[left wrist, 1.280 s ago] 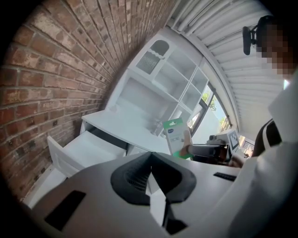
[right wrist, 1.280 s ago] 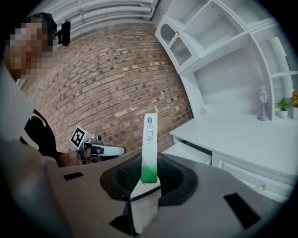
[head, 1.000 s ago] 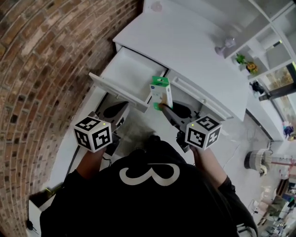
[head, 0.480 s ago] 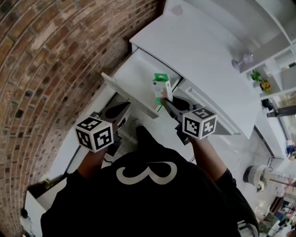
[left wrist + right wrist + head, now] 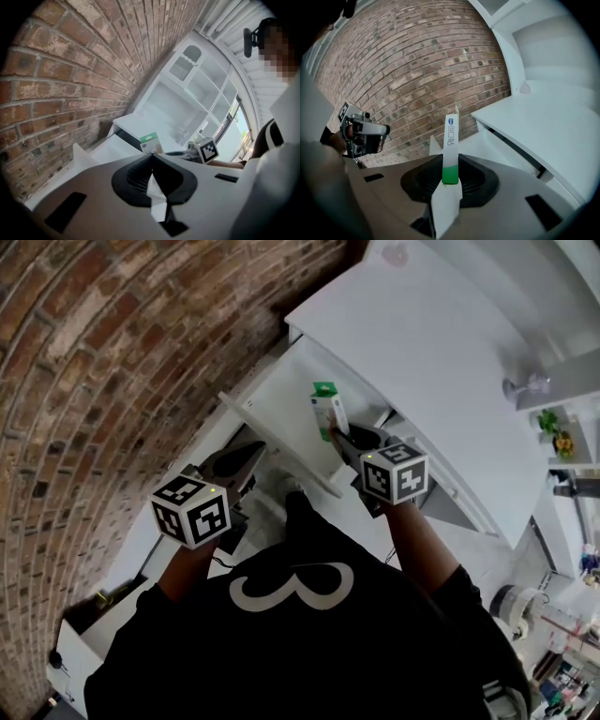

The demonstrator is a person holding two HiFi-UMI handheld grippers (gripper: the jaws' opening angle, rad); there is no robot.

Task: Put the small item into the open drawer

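The small item is a slim white box with green ends [image 5: 327, 409], upright in my right gripper [image 5: 339, 434], which is shut on its lower green end. In the right gripper view the box [image 5: 450, 140] rises straight out of the jaws [image 5: 451, 177]. It hangs over the open white drawer [image 5: 281, 395], just inside the drawer's front panel [image 5: 272, 442]. My left gripper [image 5: 246, 457] sits lower left of the drawer front, jaws together with nothing in them [image 5: 152, 169]. The left gripper view also shows the box [image 5: 149, 141] past the jaws.
A brick wall [image 5: 112, 362] runs along the left, close to the drawer's side. The white cabinet top [image 5: 422, 343] lies beyond the drawer, with a small pale ornament [image 5: 525, 385] at its far right. Shelves with a little plant [image 5: 553, 423] stand further right.
My right gripper has carried the box forward and left, from beside the drawer front to above the drawer's inside. The left gripper has stayed about where it was.
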